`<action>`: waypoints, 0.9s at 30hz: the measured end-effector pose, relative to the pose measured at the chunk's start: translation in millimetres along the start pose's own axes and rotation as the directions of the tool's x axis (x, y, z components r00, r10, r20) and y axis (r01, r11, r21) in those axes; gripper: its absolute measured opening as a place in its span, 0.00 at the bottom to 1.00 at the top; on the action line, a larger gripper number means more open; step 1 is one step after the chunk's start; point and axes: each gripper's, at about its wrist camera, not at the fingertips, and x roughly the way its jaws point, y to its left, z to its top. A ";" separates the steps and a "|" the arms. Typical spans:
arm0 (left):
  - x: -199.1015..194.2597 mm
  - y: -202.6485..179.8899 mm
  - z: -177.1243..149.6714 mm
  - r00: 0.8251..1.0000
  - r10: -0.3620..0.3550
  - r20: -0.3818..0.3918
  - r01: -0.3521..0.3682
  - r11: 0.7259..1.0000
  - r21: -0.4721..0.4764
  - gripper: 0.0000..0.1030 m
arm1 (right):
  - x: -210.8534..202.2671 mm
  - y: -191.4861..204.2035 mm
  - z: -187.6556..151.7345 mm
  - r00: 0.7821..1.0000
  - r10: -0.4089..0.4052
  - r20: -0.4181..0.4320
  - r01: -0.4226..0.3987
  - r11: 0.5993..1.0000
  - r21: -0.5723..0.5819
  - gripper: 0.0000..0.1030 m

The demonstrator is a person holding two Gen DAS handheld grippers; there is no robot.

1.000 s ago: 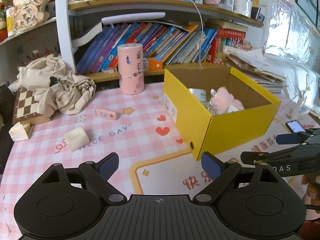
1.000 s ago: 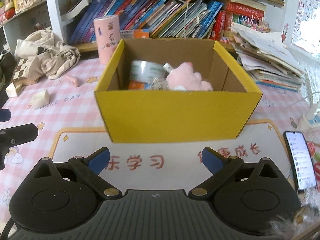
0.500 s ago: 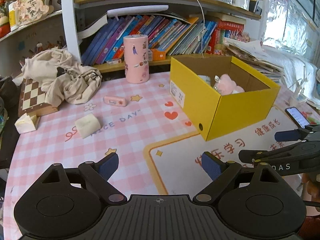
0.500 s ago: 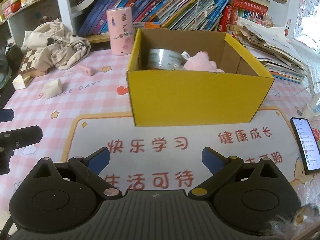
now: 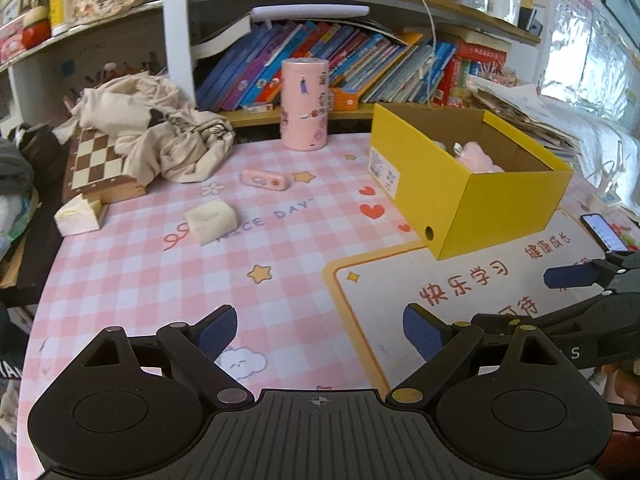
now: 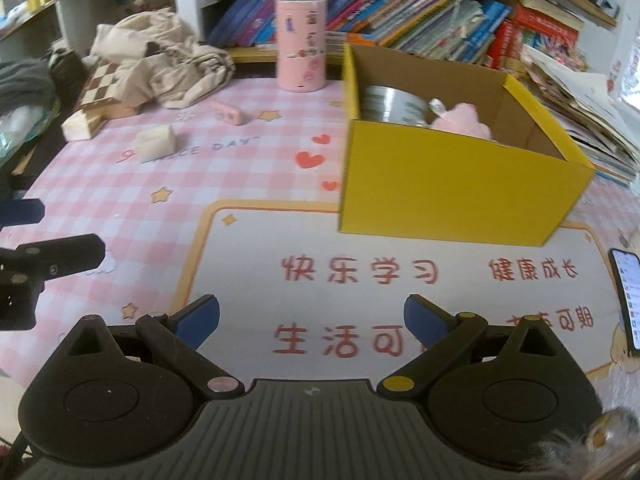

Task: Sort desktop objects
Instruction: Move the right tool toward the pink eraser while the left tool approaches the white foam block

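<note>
A yellow cardboard box (image 5: 504, 208) (image 6: 452, 196) stands open on the pink checked desk mat; inside are a pink plush (image 6: 464, 120) and a tape roll (image 6: 394, 104). Loose on the mat lie a cream foam block (image 5: 211, 221) (image 6: 155, 144) and a small pink case (image 5: 264, 179) (image 6: 228, 112). A pink cylinder tin (image 5: 305, 104) (image 6: 301, 44) stands by the shelf. My left gripper (image 5: 320, 326) is open and empty, above the mat's near edge. My right gripper (image 6: 312, 318) is open and empty, in front of the box.
A chessboard box (image 5: 98, 168) under a crumpled beige cloth (image 5: 160, 136) sits far left, with a white block (image 5: 78, 216) beside it. A phone (image 6: 628, 296) lies at the right. Bookshelves (image 5: 360, 68) and paper stacks (image 6: 580, 92) line the back.
Both grippers have drawn back toward the near edge and swung left; the box now looks smaller and further right. Both stay open and empty.
</note>
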 end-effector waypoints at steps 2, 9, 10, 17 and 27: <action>-2.8 3.2 -1.4 1.000 0.005 0.003 -0.005 1.000 -0.006 0.90 | -0.3 6.0 0.4 1.000 0.006 0.001 -0.006 1.000 -0.014 0.97; -9.2 14.1 -6.3 1.000 0.022 0.009 -0.022 0.999 -0.026 0.90 | 1.0 19.9 2.8 1.000 0.023 0.002 -0.022 0.999 -0.038 0.97; -9.8 15.7 -6.8 1.000 0.025 0.009 -0.024 0.999 -0.029 0.90 | 1.4 21.4 3.3 1.000 0.025 0.002 -0.025 0.999 -0.041 0.97; -11.9 26.0 -8.1 0.999 0.032 0.017 -0.031 0.999 -0.043 0.90 | 3.9 32.5 7.3 0.999 0.037 0.004 -0.037 0.997 -0.063 0.97; -15.9 38.8 -8.4 0.998 0.047 0.036 -0.045 0.997 -0.065 0.90 | 5.1 48.3 16.0 0.998 0.054 0.018 -0.052 0.993 -0.105 0.96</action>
